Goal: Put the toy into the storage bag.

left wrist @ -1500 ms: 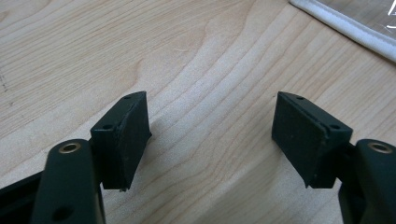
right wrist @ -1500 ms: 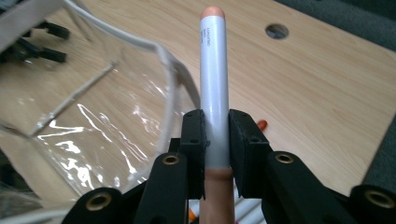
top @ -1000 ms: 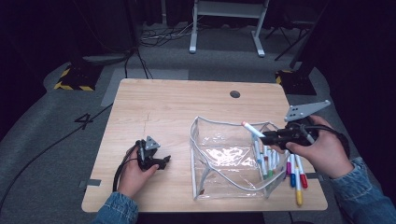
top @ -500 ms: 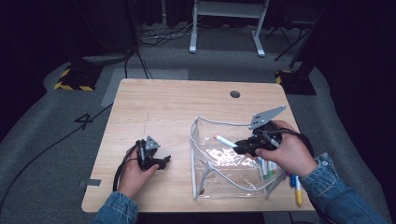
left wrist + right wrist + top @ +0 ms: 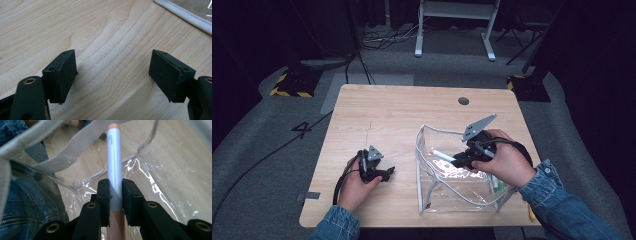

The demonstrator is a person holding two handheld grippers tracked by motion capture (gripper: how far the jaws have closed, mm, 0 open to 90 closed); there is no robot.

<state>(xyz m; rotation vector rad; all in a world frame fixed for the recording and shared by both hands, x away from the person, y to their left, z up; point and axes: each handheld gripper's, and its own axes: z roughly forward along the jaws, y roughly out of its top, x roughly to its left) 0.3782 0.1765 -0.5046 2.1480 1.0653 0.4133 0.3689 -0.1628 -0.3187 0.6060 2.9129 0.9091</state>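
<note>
A dark room with grey floor surrounds the wooden table (image 5: pixel 402 120) on which I work. The task in hand, as I read it, is loading markers into the clear pouch (image 5: pixel 447 192).

Marker: the grey-barrelled marker (image 5: pixel 114 170) with a peach cap is clamped crosswise between the pads of my right gripper (image 5: pixel 462 159). Its cap end points toward the pouch's left wall, and its barrel hangs inside the pouch mouth, above the floor of the pouch and not yet resting on it. In the right gripper view the jaws press on both sides of the barrel, narrow, with no gap.

Change: a second ago this gripper held the marker at the pouch's right rim, over the loose markers lying on the table there. Half a second ago it was over the opening. Now it sits lower and further left, within the walls. I judge the carry complete; release is the remaining step for this marker.

Pouch: it stands open, unmoved across all three frames. A green marker (image 5: pixel 497 186) shows through its right wall; whether that one lies inside or behind I cannot tell.

Left gripper (image 5: pixel 384 172): it rests on the table left of the pouch, jaws wide apart and holding nothing, bare wood between the pads (image 5: pixel 65 75). Its place matches the earlier frames.
</note>
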